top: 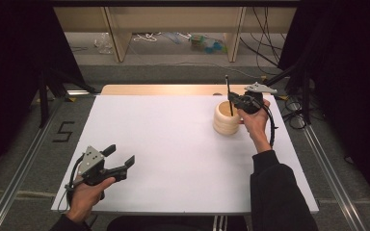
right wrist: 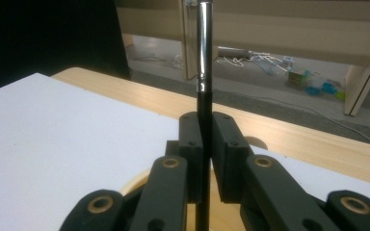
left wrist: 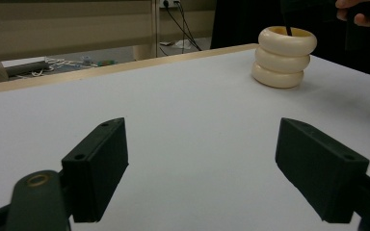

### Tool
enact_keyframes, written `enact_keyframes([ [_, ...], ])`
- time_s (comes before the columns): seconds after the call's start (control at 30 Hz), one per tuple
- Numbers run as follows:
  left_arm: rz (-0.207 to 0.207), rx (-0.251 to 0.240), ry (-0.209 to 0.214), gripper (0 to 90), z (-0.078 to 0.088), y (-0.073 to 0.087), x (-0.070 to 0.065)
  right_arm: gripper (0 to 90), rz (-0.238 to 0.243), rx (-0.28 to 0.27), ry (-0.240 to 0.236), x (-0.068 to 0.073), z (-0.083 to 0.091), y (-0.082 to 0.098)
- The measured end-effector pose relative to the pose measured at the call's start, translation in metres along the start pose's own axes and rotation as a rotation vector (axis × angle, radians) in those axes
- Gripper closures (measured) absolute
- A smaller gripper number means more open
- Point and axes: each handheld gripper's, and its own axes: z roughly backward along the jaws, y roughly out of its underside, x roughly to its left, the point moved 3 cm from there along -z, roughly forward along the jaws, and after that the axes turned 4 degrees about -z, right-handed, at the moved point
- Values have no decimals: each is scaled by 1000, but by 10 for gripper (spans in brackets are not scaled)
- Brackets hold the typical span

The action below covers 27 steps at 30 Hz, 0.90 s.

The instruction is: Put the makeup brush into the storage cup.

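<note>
Down front at the white table [top: 173, 144] edge, left gripper [top: 120, 161] hovering low, black jaws spread wide, gripping nothing. Far right, right gripper [top: 233, 101] pinching thin black stick with silver metal band [right wrist: 203, 67], upright, lower end inside cream ribbed ring-stacked cup [top: 226, 120] standing near the table's far right corner.

The right gripper [right wrist: 206, 159] is clamping its fingers [right wrist: 191, 154] on a thin black rod [right wrist: 204, 115] standing upright. Below, a pale wooden rim [right wrist: 135, 184] is peeking out over the white tabletop [right wrist: 53, 144].
</note>
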Motion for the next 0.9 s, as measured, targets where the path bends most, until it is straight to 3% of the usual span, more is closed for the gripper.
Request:
enact_keyframes([
  [0.03, 2, -1, 0, 189, 0, 0, 0, 840, 0, 21, 7, 0, 1, 1],
  [0.3, -1, 0, 1, 190, 0, 0, 0, 839, 13, 17, 7, 1, -3, 5],
  [0.53, 2, -1, 0, 189, 0, 0, 0, 838, 20, 56, 18, 1, -4, 8],
  [0.63, 0, -2, 0, 190, 0, 0, 0, 831, 44, 62, 25, 1, -3, 9],
  [0.87, 3, -2, -2, 189, 0, 0, 0, 666, 20, 63, 37, 6, 0, 5],
  [0.9, 2, -2, -1, 190, 0, 0, 0, 639, 28, 44, 44, 6, 0, 3],
])
